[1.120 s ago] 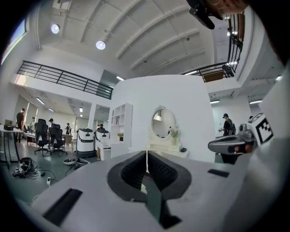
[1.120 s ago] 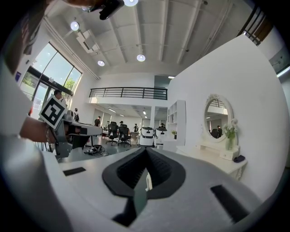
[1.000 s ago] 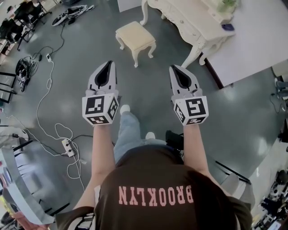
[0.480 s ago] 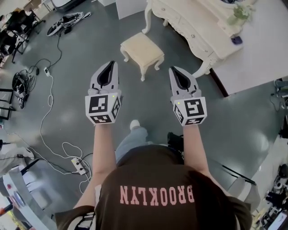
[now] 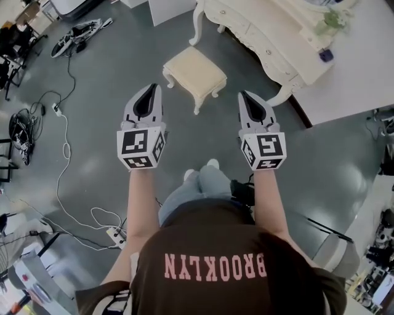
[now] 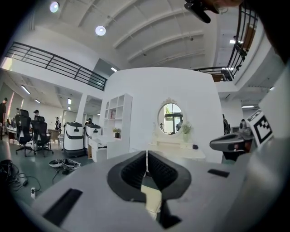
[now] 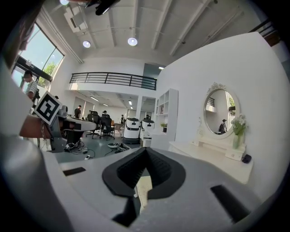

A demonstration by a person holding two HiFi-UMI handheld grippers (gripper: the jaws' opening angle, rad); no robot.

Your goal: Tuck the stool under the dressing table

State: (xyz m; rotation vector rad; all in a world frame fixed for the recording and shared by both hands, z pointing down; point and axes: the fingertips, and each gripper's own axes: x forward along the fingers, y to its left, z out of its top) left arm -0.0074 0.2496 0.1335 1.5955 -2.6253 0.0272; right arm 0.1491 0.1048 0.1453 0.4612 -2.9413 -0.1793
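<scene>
1. Left tool (image 5: 149,90): the jaws are together, pad against pad, with nothing held. It hangs short of the stool (image 5: 196,70), off the stool's near left corner, and is clear of it.
2. Stool: it has a cream cushioned top and curved legs, and it stands upright on the grey floor (image 5: 111,123). It sits out in the open, and no part of it is under anything.
3. Right tool (image 5: 249,96): the jaws are closed and it is empty. It hangs short of the stool's near right corner and does not touch it.
4. Surface (image 5: 271,38): the cream dressing unit lies to the right of the stool and beyond it. One carved front leg is near the stool's right side, but the two are apart. A flower vase (image 5: 333,19) stands at the end of the unit far from the stool.
5. Step in hand, as a judgement: this is the approach. Neither tool has contact with the stool, so no part of the tuck is done.
6. Next move, as a judgement:
   - Both tools need to reach the stool's near side evenly.
   - With the jaws closed, a two-point push on the seat edge looks workable. A grip on the rim would need the jaws parted first.
   - The push has to angle right, toward the opening between the carved legs.
   - The head view does not fully show that opening.
   - Uneven pressure could swing the stool into the nearer carved leg.
</scene>
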